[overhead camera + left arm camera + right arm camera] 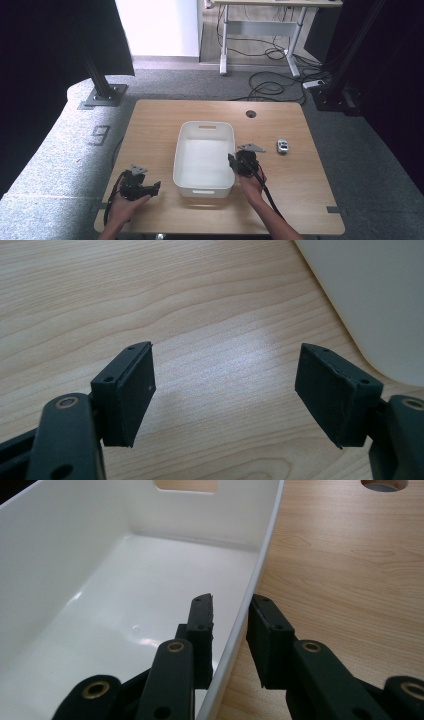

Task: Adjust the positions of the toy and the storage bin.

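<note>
We have the white bin (204,155) standing empty in the middle of the tabletop (150,120). Our right gripper (231,630) has its jaws closed on the bin's right wall, one jaw inside and one outside (the rim runs up between them). Our left gripper (225,390) rests low over bare wood just left of the bin's near corner, its jaws spread wide with nothing between them. A small toy car (283,146) sits on the tabletop to the right of the bin, well apart from both grippers.

Glossy smooth white plastic tub (100,580); matt wood-grain table (150,290); matt black jaws.
</note>
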Action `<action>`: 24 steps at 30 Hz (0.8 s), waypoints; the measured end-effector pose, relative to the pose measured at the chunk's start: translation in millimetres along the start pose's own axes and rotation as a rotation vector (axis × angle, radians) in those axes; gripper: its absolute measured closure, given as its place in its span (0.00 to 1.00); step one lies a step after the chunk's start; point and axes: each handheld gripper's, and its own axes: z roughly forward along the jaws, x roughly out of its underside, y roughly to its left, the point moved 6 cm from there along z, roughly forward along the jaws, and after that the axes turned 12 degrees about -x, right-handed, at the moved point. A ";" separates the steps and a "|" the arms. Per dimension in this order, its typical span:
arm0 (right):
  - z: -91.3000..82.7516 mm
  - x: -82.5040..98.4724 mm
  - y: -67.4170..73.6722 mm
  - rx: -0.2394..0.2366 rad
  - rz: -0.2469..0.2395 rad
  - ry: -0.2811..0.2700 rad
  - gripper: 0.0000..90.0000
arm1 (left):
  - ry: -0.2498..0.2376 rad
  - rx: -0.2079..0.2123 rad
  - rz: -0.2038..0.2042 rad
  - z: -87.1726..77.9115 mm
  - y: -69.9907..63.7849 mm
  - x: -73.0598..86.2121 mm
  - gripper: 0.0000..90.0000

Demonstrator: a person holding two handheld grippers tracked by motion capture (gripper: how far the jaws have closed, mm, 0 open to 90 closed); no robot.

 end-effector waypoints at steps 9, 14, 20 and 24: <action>3.0 -1.2 2.6 0.000 -0.007 0.003 0.80 | 0.000 0.000 0.000 -0.1 0.1 0.1 0.27; 3.0 -1.3 2.8 0.001 -0.008 0.004 0.80 | 0.000 0.000 0.001 -0.6 -0.4 0.0 0.27; 3.0 -1.3 2.7 0.000 -0.010 0.004 0.80 | 0.003 -0.001 0.003 0.5 -0.6 0.3 0.27; 3.0 -1.4 2.6 0.002 -0.020 0.008 0.80 | 0.004 -0.001 0.002 0.1 -0.9 0.4 0.27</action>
